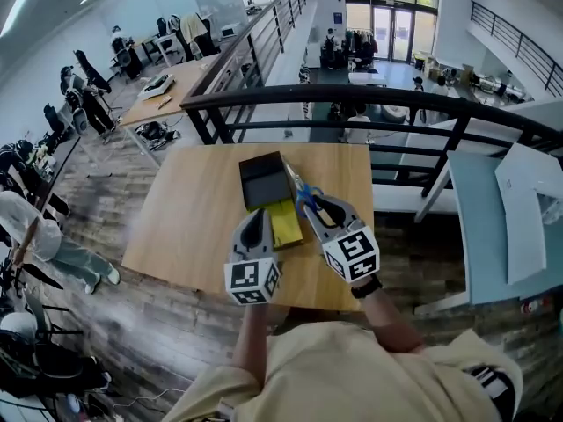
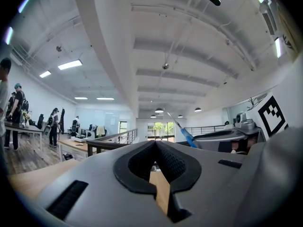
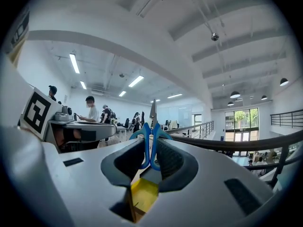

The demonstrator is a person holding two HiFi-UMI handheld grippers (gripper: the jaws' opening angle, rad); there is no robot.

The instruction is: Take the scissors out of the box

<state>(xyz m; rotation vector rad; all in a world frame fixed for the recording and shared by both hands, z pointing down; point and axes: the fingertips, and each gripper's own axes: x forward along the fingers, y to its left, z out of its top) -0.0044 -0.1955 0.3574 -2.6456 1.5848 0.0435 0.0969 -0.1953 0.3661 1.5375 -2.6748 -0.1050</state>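
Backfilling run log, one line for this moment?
right gripper: shut on scissors, out of box | left gripper: shut, empty | box: open on table

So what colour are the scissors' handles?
Blue. The metal scissors show their plastic handles best in the right gripper view.

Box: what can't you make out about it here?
Head view: the left gripper and right gripper cover part of the box's yellow inside; contents unclear.
Right gripper view: only a yellow corner shows under the scissors.
Left gripper view: box hidden behind the gripper's body.
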